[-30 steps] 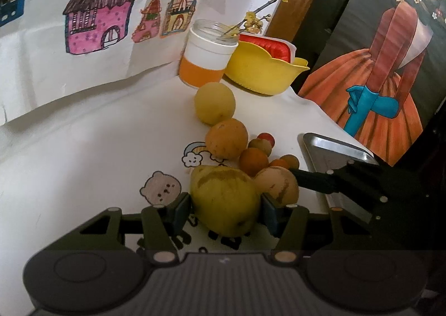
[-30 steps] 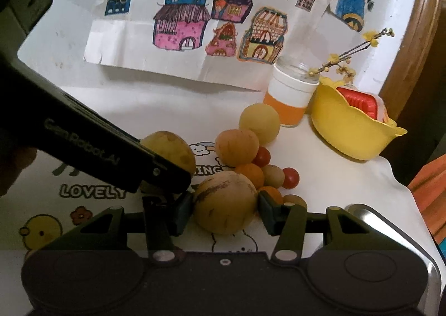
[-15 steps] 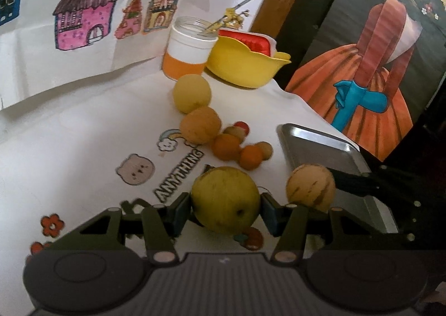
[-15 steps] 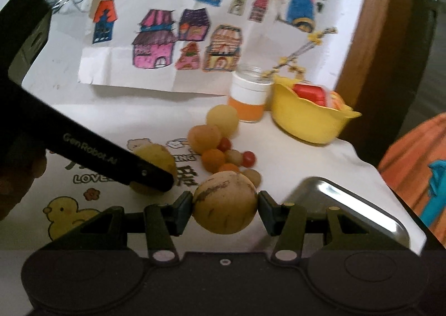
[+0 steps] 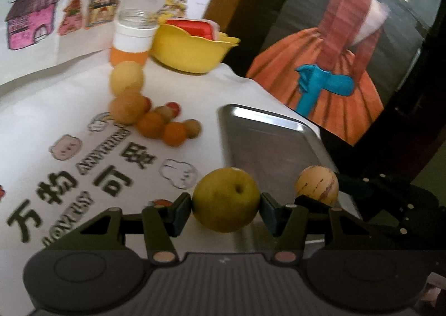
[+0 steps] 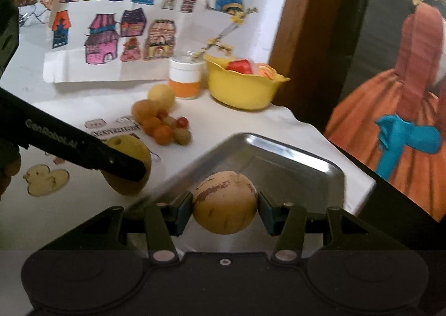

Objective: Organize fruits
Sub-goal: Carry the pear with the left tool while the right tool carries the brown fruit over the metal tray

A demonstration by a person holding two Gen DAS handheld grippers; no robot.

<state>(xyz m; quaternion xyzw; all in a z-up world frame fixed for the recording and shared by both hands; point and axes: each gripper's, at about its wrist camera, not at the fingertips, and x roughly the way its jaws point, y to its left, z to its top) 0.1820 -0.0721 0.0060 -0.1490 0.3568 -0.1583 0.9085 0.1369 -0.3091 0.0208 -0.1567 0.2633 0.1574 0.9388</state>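
Two fruits carried at the tray — drop risk on release.
Left gripper (image 5: 226, 211) is clamped on the pear (image 5: 225, 198), right gripper (image 6: 225, 210) on the melon (image 6: 224, 201), both above the tray (image 6: 278, 165); round fruit could roll off its shallow rim — or the grippers could collide.

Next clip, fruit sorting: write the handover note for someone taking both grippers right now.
Left gripper: shut on the green pear, by the tray's near edge.
Right gripper: shut on the striped melon, above the tray.
Tray holds no fruit yet.
Loose fruits sit in a cluster on the cloth near the jar and yellow bowl.
Done: both fruits picked up.
Left: probably set both in the tray, then fetch the cluster.
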